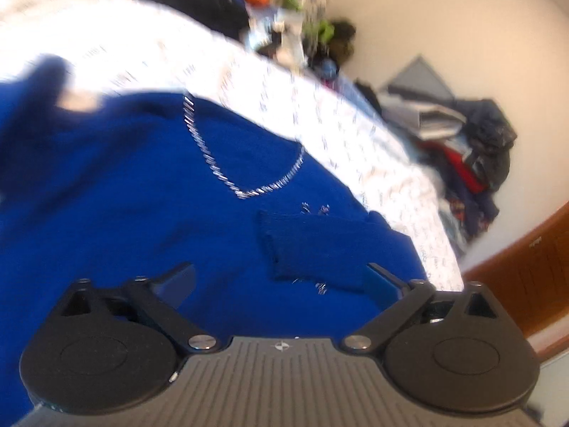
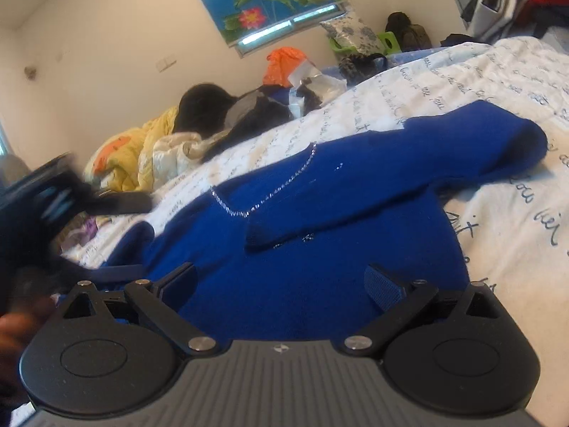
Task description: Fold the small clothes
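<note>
Both grippers, left (image 1: pixel 279 279) and right (image 2: pixel 281 281), are hovering with jaws wide and empty over the blue sweater (image 2: pixel 302 284), which is lying flat on the bedsheet (image 2: pixel 515 213); its sleeve (image 2: pixel 391 192) is crossing toward two o'clock; soft, limp knit is probably best pinched at cuff or hem.

Royal-blue knit sweater (image 2: pixel 320 267) spread flat, front up, on white script-printed bedsheet (image 2: pixel 498 249). Silver rhinestone V-neckline (image 2: pixel 263 195) sparkles near upper chest. One long sleeve (image 2: pixel 391 185) folded diagonally across chest, ribbed cuff (image 2: pixel 259 238) lying just below neckline point, shoulder end bunched up off sheet. Left wrist view: same sweater (image 1: pixel 142 213), cuff (image 1: pixel 284 245) resting on body, picture motion-blurred.
</note>
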The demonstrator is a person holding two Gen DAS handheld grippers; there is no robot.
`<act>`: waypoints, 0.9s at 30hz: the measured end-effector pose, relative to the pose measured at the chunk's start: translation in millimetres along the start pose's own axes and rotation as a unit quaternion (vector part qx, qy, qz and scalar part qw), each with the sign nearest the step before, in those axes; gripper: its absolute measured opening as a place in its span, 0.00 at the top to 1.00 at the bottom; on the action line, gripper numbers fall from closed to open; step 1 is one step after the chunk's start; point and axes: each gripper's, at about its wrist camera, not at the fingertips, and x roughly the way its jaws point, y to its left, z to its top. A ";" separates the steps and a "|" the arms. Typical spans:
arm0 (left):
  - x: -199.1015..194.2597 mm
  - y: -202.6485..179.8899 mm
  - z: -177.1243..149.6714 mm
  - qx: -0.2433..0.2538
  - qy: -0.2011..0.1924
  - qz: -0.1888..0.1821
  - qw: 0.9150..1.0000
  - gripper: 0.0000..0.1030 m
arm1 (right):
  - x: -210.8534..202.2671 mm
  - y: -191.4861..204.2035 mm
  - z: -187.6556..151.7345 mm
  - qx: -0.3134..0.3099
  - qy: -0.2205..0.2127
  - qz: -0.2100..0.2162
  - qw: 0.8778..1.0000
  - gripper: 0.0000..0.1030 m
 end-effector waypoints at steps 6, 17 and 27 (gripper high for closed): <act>76.8 -29.0 20.5 0.071 0.042 0.093 0.992 0.42 | 6.0 -4.4 -1.5 0.016 -0.002 0.003 1.000 0.02; 13.9 -44.5 37.9 0.201 -0.084 0.192 0.957 0.97 | 10.4 -19.2 -1.5 0.058 -0.002 0.017 0.998 0.02; -24.7 62.5 54.6 0.167 -0.074 0.331 0.926 0.97 | 15.2 -17.8 0.9 0.058 0.001 0.015 0.998 0.02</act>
